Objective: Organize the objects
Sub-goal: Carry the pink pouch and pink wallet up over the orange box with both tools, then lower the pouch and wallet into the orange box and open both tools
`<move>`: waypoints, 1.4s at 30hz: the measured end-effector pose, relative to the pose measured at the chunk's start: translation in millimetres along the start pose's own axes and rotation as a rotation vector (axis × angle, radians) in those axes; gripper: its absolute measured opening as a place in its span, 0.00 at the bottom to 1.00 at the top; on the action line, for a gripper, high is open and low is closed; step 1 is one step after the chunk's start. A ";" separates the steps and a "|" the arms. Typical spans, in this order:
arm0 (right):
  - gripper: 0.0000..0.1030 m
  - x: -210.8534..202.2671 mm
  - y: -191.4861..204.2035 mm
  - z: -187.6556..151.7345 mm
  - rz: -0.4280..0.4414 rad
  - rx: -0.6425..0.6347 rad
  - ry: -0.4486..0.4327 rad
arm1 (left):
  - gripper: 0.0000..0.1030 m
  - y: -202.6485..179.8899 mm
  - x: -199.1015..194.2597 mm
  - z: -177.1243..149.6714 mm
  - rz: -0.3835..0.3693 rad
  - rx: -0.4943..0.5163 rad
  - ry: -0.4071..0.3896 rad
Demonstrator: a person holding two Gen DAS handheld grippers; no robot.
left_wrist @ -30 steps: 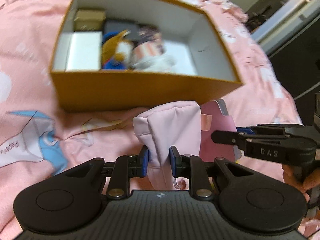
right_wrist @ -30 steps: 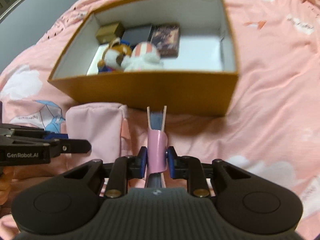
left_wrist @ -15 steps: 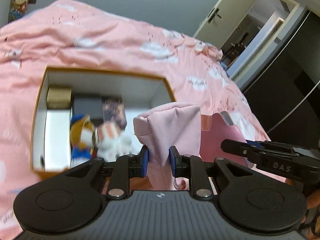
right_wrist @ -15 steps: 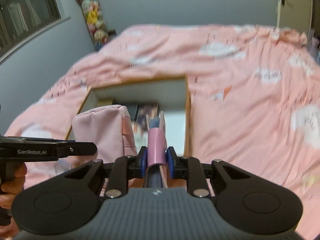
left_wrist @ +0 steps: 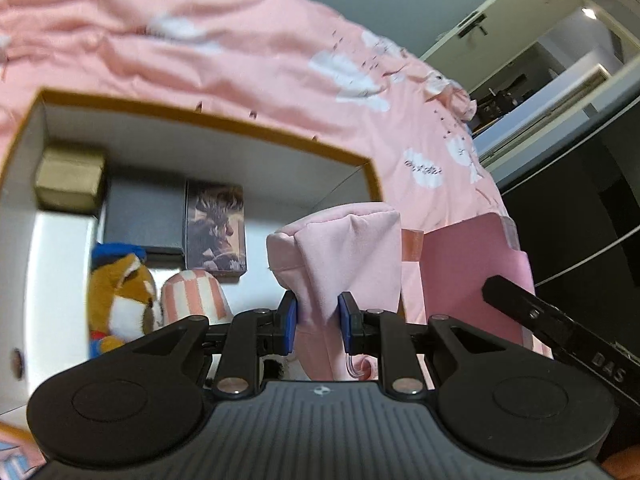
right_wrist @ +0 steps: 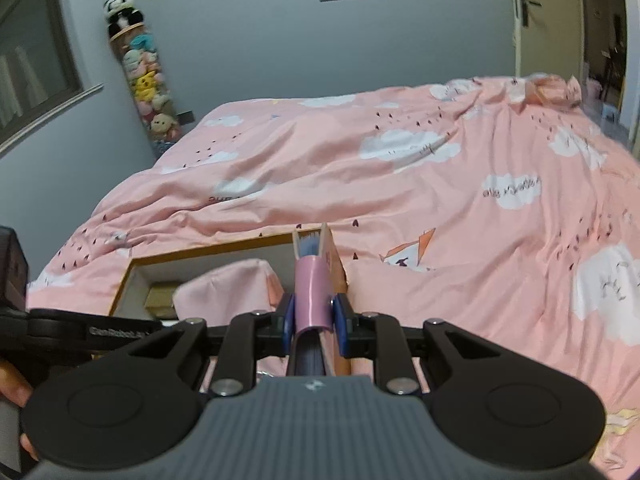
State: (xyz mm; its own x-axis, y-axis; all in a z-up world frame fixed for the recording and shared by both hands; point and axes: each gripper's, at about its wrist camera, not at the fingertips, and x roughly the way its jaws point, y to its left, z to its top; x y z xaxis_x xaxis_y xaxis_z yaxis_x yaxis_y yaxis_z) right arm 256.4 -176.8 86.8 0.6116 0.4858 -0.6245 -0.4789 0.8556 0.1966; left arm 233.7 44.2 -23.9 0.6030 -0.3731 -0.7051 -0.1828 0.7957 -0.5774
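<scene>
My left gripper point(left_wrist: 317, 322) is shut on a soft pink fabric pouch point(left_wrist: 344, 256), held above the near right part of the open orange box point(left_wrist: 200, 118). Inside the box lie a gold little box point(left_wrist: 70, 180), a dark flat box point(left_wrist: 142, 218), a picture card box point(left_wrist: 215, 230), a fox plush point(left_wrist: 120, 292) and a striped plush point(left_wrist: 194, 294). My right gripper point(right_wrist: 314, 320) is shut on a pink-covered notebook point(right_wrist: 314, 284), held edge-on over the box's right wall point(right_wrist: 340, 268). In the left wrist view the notebook point(left_wrist: 468, 276) shows as a pink panel right of the pouch point(right_wrist: 228, 288).
The box rests on a bed with a pink cloud-print quilt point(right_wrist: 440, 184). A tall tube of plush toys point(right_wrist: 140, 80) stands by the grey wall. A doorway point(left_wrist: 560, 60) and dark furniture lie to the right. A hand point(right_wrist: 12, 392) holds the left gripper.
Both grippers rose from the quilt in front of the box and moved forward over it, carrying the pouch and the notebook. The views tilted up toward the wall.
</scene>
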 end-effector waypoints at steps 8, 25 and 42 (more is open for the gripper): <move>0.21 21.0 -16.9 -3.7 0.026 0.078 0.010 | 0.24 17.7 53.8 -3.9 0.017 -0.062 0.128; 0.21 45.5 -16.2 -16.3 0.084 0.101 0.068 | 0.30 -11.4 105.1 -9.6 0.228 0.178 0.302; 0.21 73.4 4.3 -23.8 0.098 0.095 0.138 | 0.34 21.1 14.6 -5.8 0.090 0.105 0.098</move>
State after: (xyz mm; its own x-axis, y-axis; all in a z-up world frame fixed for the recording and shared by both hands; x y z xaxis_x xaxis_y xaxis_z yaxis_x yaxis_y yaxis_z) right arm 284.2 -141.7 23.7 0.4697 0.5445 -0.6949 -0.4664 0.8214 0.3284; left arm 234.2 52.7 -48.8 0.5086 -0.3389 -0.7915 -0.1476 0.8714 -0.4679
